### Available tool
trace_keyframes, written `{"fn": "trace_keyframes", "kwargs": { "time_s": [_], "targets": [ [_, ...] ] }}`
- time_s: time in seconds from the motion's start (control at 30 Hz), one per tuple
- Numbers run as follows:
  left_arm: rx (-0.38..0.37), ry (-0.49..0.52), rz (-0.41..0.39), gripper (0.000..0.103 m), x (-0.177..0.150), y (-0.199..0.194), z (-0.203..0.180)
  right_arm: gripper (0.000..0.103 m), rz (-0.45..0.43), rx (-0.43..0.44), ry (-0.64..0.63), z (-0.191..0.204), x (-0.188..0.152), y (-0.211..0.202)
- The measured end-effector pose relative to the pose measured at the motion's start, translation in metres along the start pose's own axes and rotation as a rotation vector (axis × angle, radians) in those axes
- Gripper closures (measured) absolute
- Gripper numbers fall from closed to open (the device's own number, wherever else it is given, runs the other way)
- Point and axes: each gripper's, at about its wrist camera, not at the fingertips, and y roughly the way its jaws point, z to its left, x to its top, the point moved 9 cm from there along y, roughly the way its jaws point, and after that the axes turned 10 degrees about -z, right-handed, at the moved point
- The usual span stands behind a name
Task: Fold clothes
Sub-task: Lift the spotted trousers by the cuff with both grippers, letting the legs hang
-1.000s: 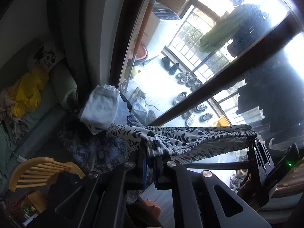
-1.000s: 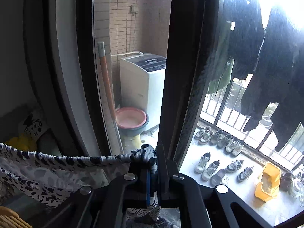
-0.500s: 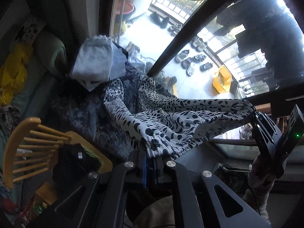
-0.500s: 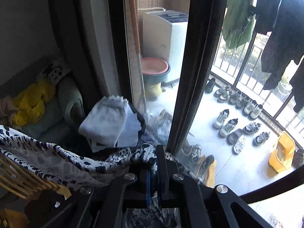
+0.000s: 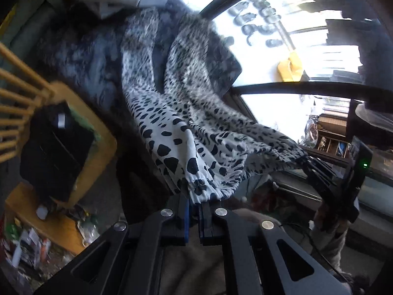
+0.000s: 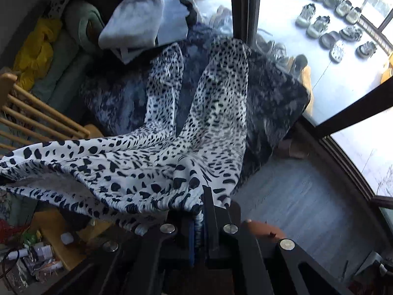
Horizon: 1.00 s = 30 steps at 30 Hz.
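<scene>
We hold a pair of black-spotted white trousers (image 6: 172,132) by the elastic waistband, one corner in each gripper, and the two legs trail away from us over a dark mottled blue blanket (image 6: 270,93). The left gripper (image 5: 194,205) is clamped on the gathered waistband at one end; the right gripper (image 6: 199,218) is clamped on the other end, and in the left wrist view it shows at the far right (image 5: 316,169) with the cloth stretched toward it. Beyond the trouser legs, a stack of folded pale grey clothes (image 6: 137,24) lies on the blanket's far edge. A yellow wooden chair (image 5: 81,132) stands to the left, with a black folded garment (image 5: 54,147) on its seat.
</scene>
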Motion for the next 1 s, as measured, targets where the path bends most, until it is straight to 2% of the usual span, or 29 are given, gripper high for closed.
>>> {"fn": "trace_keyframes", "kwargs": {
  "time_s": [0.13, 0.33, 0.57, 0.67, 0.83, 1.0],
  "targets": [
    [0.035, -0.002, 0.086, 0.098, -0.025, 0.029, 0.01, 0.1, 0.127, -0.005, -0.065, 0.002, -0.034, 0.015],
    [0.096, 0.094, 0.255, 0.098, -0.073, 0.056, 0.016, 0.1, 0.336, -0.003, -0.157, 0.011, -0.082, 0.034],
    [0.117, 0.141, 0.419, 0.098, -0.127, 0.072, 0.026, 0.1, 0.47, 0.026, -0.177, 0.02, -0.135, 0.039],
    [0.126, 0.124, 0.426, 0.098, -0.134, 0.073, 0.031, 0.1, 0.486, 0.032, -0.175, 0.023, -0.142, 0.041],
    [0.131, 0.078, 0.373, 0.098, -0.118, 0.063, 0.035, 0.1, 0.46, 0.009, -0.17, 0.018, -0.129, 0.041],
    [0.132, 0.056, 0.393, 0.098, -0.125, 0.073, 0.044, 0.1, 0.517, 0.034, -0.181, 0.017, -0.139, 0.042]
  ]
}}
